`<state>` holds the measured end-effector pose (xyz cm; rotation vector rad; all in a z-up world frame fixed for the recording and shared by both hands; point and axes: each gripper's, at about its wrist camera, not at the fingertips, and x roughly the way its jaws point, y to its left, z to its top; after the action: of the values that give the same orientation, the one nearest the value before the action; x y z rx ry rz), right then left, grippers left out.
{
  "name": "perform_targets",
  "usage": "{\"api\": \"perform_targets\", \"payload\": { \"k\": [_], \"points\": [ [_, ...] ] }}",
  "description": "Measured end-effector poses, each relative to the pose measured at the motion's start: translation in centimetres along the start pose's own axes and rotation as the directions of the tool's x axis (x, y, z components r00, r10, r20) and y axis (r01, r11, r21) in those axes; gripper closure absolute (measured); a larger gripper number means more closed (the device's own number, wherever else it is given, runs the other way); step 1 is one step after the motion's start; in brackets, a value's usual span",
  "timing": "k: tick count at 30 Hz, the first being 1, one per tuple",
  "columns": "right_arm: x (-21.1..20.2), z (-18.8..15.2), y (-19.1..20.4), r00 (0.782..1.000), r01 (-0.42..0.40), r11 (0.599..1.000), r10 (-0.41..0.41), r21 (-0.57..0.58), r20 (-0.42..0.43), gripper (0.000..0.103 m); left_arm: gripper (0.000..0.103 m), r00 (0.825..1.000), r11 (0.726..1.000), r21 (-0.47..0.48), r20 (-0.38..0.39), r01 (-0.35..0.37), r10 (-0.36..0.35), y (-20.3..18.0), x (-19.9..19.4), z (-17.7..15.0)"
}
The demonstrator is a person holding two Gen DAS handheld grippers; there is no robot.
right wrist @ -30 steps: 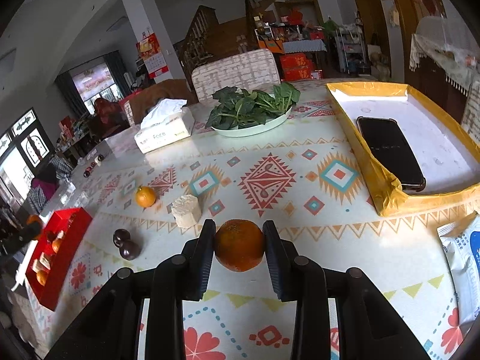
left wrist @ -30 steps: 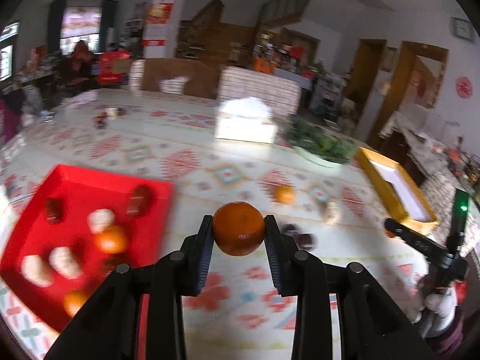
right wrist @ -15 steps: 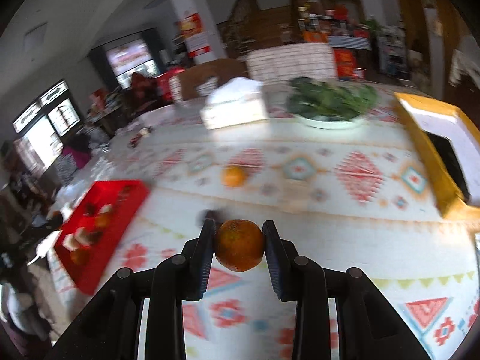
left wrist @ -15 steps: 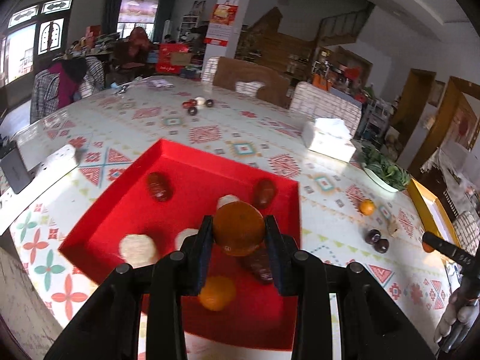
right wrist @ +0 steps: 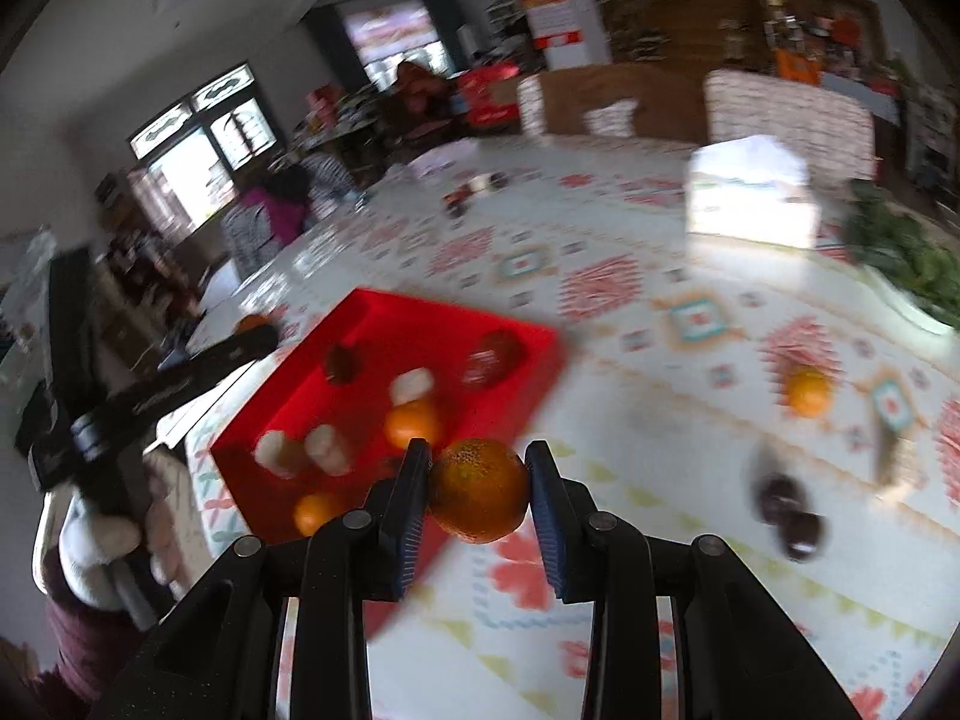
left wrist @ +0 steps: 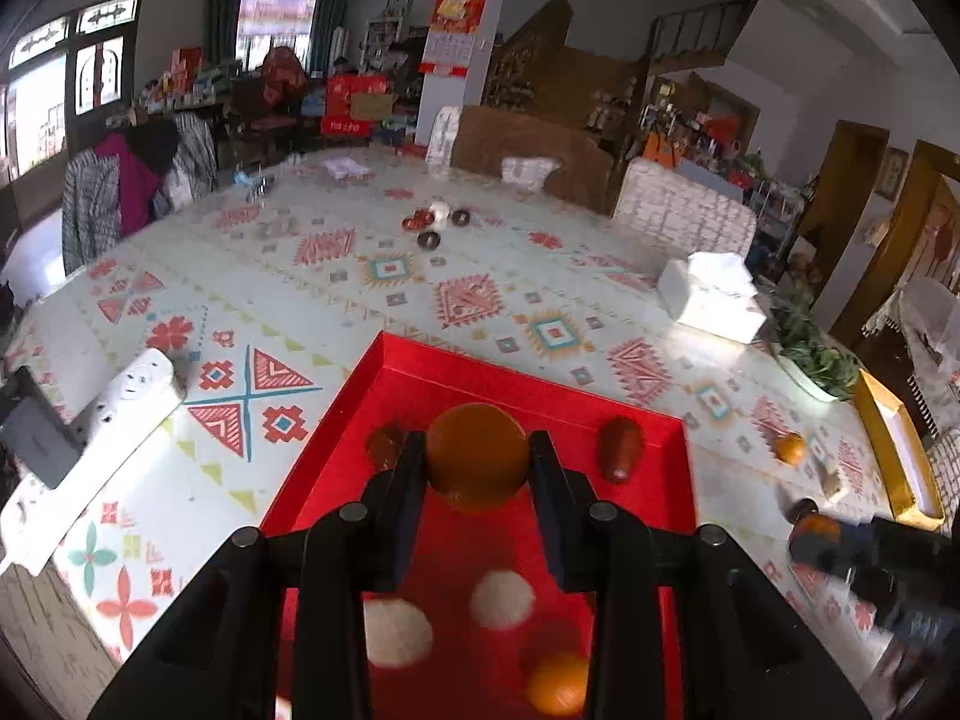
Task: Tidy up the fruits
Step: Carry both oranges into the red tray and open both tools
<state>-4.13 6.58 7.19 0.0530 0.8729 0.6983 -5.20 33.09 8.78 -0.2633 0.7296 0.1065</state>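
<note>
My left gripper (left wrist: 478, 456) is shut on an orange (left wrist: 477, 447) and holds it over the red tray (left wrist: 528, 393). The tray holds white round fruits (left wrist: 501, 598), a loose orange (left wrist: 558, 683) and dark red fruits (left wrist: 620, 448). My right gripper (right wrist: 479, 489) is shut on another orange (right wrist: 480, 489) above the table, just right of the red tray (right wrist: 540, 354). On the table lie a loose orange (right wrist: 808, 390) and two dark plums (right wrist: 789, 510). The left gripper shows in the right wrist view (right wrist: 249, 339), the right one in the left wrist view (left wrist: 810, 531).
A white tissue box (left wrist: 711, 297) and a plate of greens (left wrist: 810, 354) stand far right. A yellow tray (left wrist: 894, 450) sits at the right edge. A white power strip (left wrist: 129, 396) and a dark device (left wrist: 33, 435) lie left of the red tray. Small dark items (left wrist: 435, 222) lie far back.
My left gripper has moved forward over the red tray with its orange. My right gripper has swung left toward the tray, still holding its orange.
</note>
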Motion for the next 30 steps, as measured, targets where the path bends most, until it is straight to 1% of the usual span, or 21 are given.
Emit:
{"api": "perform_targets", "payload": {
  "k": [2, 5, 7, 13, 17, 22, 24, 25, 26, 28, 30],
  "points": [
    [1.7, 0.1, 1.3, 0.999, -0.031, 0.999, 0.031, -0.017, -0.03, 0.067, 0.07, 0.999, 1.0, -0.022, -0.044, 0.003, -0.004, 1.0, 2.0, 0.6],
    [4.3, 0.2, 3.4, 0.995, -0.065, 0.997, 0.061, -0.048, -0.076, 0.067, 0.07, 0.996, 0.999, -0.032, -0.089, -0.008, 0.005, 1.8, 4.3, 0.9],
    [5.7, 0.4, 4.5, 0.992, -0.083, 0.995, 0.077, -0.061, -0.099, 0.067, 0.07, 0.994, 0.999, -0.032, -0.108, -0.013, 0.01, 2.0, 5.0, 0.9],
    [9.7, 1.2, 6.3, 0.982, -0.128, 0.989, 0.116, -0.076, -0.149, 0.067, 0.07, 0.991, 0.999, -0.034, -0.13, -0.004, 0.0, 2.6, 6.4, 0.9],
    [11.6, 1.4, 6.7, 0.979, -0.125, 0.989, 0.11, -0.082, -0.169, 0.067, 0.07, 0.989, 1.0, -0.026, -0.148, -0.001, -0.003, 2.6, 7.3, 1.1],
    [12.4, 1.4, 7.2, 0.983, -0.103, 0.989, 0.085, -0.109, -0.161, 0.066, 0.07, 0.989, 1.0, -0.027, -0.15, 0.003, -0.007, 2.5, 7.7, 1.2],
    [12.6, 1.5, 7.3, 0.984, -0.104, 0.988, 0.085, -0.117, -0.159, 0.066, 0.066, 0.99, 1.0, -0.029, -0.144, 0.006, -0.01, 2.5, 7.7, 1.2],
    [12.6, 1.4, 7.4, 0.984, -0.105, 0.987, 0.085, -0.121, -0.158, 0.066, 0.059, 0.99, 1.0, -0.03, -0.139, 0.008, -0.012, 2.4, 7.6, 1.3],
    [12.6, 1.4, 7.5, 0.984, -0.106, 0.986, 0.085, -0.125, -0.158, 0.066, 0.056, 0.991, 1.0, -0.03, -0.131, 0.007, -0.011, 2.3, 7.5, 1.3],
    [12.5, 1.2, 7.6, 0.984, -0.108, 0.986, 0.087, -0.126, -0.158, 0.062, 0.056, 0.993, 1.0, -0.023, -0.114, 0.005, -0.007, 2.0, 6.9, 1.5],
    [12.5, 1.2, 7.6, 0.983, -0.115, 0.986, 0.095, -0.122, -0.155, 0.06, 0.051, 0.996, 1.0, -0.012, -0.094, 0.0, -0.001, 1.6, 6.2, 1.6]
  ]
}}
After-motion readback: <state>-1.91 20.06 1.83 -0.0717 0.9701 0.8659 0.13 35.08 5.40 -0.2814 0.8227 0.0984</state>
